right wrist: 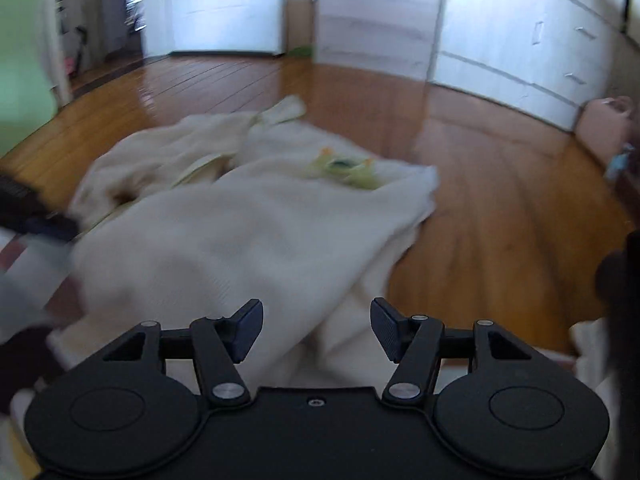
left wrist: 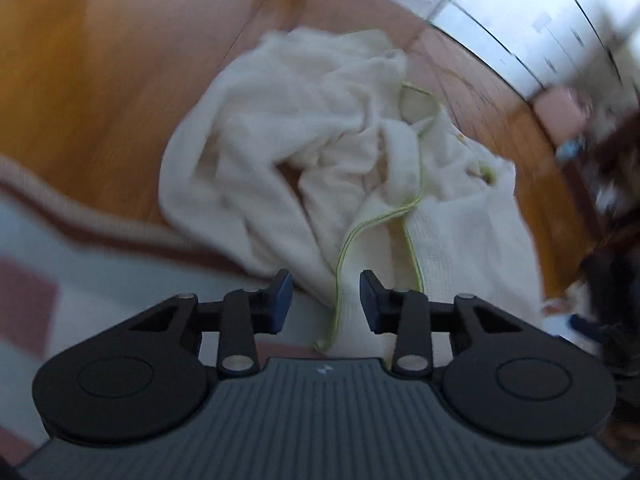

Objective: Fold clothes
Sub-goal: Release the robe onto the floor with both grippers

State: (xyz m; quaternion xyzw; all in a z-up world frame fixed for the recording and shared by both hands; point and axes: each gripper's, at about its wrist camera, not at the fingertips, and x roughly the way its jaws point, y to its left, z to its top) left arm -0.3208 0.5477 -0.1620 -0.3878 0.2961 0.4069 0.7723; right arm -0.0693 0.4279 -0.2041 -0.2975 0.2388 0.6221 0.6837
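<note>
The left gripper (left wrist: 325, 298) has its jaws apart, a green-piped hem between them. The cream garment (left wrist: 320, 152) lies crumpled on the wooden floor (left wrist: 80, 80), partly over a rug (left wrist: 60, 248). The right gripper (right wrist: 316, 330) hovers, jaws apart, holding nothing. Closing now risks pinching several bunched layers.

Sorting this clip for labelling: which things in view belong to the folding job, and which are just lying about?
Belongs to the job:
- cream garment, crumpled, with green piping
- left gripper, jaws open
- right gripper, jaws open

Just lying about:
- wooden floor
- patterned rug
- white cabinets
- pink box
</note>
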